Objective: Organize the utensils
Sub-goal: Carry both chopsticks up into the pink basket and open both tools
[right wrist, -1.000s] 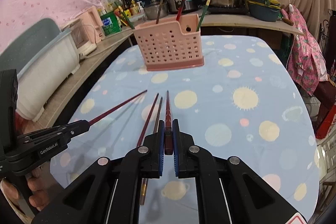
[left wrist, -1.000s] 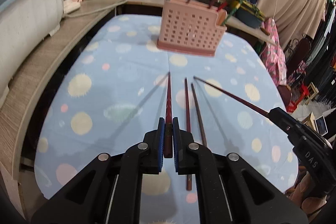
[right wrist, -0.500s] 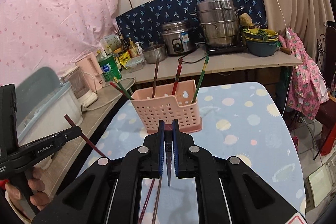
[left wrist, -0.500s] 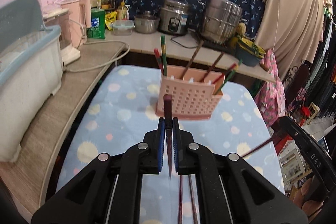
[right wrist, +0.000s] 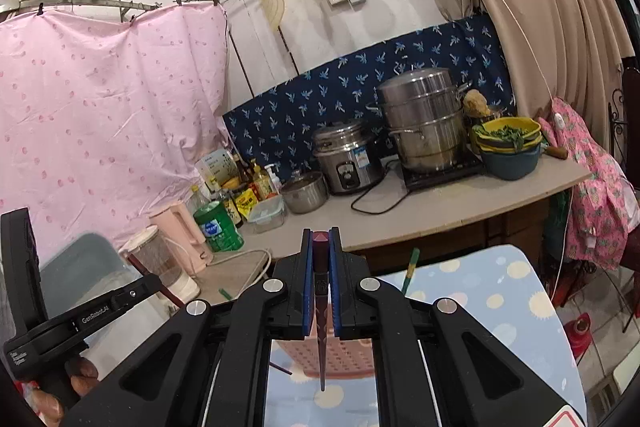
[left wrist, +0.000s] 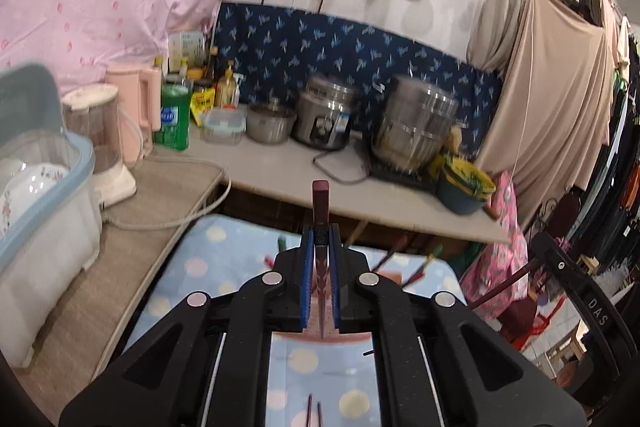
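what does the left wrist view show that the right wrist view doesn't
Only the left wrist view shows two chopsticks lying on the spotted tablecloth, and a dish tub holding a floral plate. Only the right wrist view shows the pink basket's perforated wall and a hand gripping the left tool. Both show a stacked steamer pot, and each tool shut on a dark red chopstick.

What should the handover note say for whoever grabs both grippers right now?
Left gripper: shut on a dark red chopstick, tip hanging down.
Right gripper: shut on its own chopstick, likewise.
Pink basket: on the spotted table below both grippers, several chopsticks already in it.
Left: drop both in; two more chopsticks lie on the table.
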Available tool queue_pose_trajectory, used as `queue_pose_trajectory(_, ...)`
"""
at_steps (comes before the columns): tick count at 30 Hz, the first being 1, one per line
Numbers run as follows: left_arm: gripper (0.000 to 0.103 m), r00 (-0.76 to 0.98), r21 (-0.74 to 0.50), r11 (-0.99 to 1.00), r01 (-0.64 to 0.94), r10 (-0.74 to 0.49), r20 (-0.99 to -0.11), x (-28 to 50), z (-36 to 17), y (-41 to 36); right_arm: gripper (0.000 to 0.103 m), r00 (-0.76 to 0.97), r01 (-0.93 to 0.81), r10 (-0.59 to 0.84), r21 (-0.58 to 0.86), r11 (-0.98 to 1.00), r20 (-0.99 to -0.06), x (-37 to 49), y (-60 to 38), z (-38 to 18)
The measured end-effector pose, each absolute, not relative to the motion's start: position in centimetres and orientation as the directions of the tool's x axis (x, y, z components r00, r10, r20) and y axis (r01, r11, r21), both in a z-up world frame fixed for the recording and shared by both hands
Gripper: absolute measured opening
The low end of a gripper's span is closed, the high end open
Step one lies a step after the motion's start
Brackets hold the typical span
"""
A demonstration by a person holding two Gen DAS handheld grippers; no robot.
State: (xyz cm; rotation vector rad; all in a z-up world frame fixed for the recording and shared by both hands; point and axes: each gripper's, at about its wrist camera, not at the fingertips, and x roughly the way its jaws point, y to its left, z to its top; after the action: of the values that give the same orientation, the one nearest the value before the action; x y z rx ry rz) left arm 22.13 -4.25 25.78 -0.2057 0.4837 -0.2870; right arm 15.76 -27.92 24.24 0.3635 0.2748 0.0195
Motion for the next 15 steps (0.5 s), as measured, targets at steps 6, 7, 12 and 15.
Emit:
queue_pose_trajectory(6,0.007,0.883,-0.241,0.947,0.21,-0.29,-0.37,24.9,27.6,-5.4,0.007,0.975,0.032,0.049,0.352,0.935,-0.217,19.4,-28.2,26.5)
queue_pose_trajectory(7,0.007,0.884,-0.237,0.95,0.206,-0.284,-0.371,25.5,27.6,-5.6,0.007,0.975,0.035,0.045,0.35,0.936,-0.219,20.0,-28.2,26.6)
queue_pose_trajectory(12,0.007,0.888,-0.215,0.958,0.189,-0.26,-0.378,27.3,26.7,-6.3,0.007,0.969,0.048,0.04,0.342,0.938,-0.244,22.9,-28.1,25.6)
queue_pose_trajectory(15,0.007,0.882,-0.211,0.96,0.182,-0.254,-0.397,28.5,25.7,-6.5,0.007,0.961,0.054,0.043,0.339,0.939,-0.274,24.4,-28.1,24.6)
